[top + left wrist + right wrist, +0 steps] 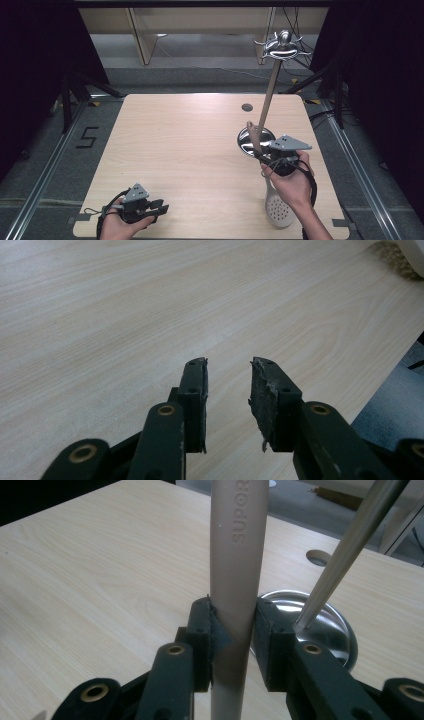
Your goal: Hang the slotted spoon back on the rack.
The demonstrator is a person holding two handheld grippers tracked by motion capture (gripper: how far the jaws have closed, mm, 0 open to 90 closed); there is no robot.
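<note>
A slotted spoon with a beige handle (254,137) and a white perforated head (279,210) is held over the table's right side. My right gripper (262,156) is shut on the handle (235,555), whose end points away from the person; in the right gripper view both pads of that gripper (232,625) press on it. Just behind stands a metal utensil rack: a round shiny base (247,142), a slim pole (268,97) and hooks at its top (282,46). My left gripper (155,209) rests near the front left edge, open and empty (228,390).
The light wooden table (190,145) has a round cable hole (247,107) at the back right. In the right gripper view the rack's base (330,625) and pole (350,545) lie just right of the jaws. Dark tripod legs stand on the floor at both sides.
</note>
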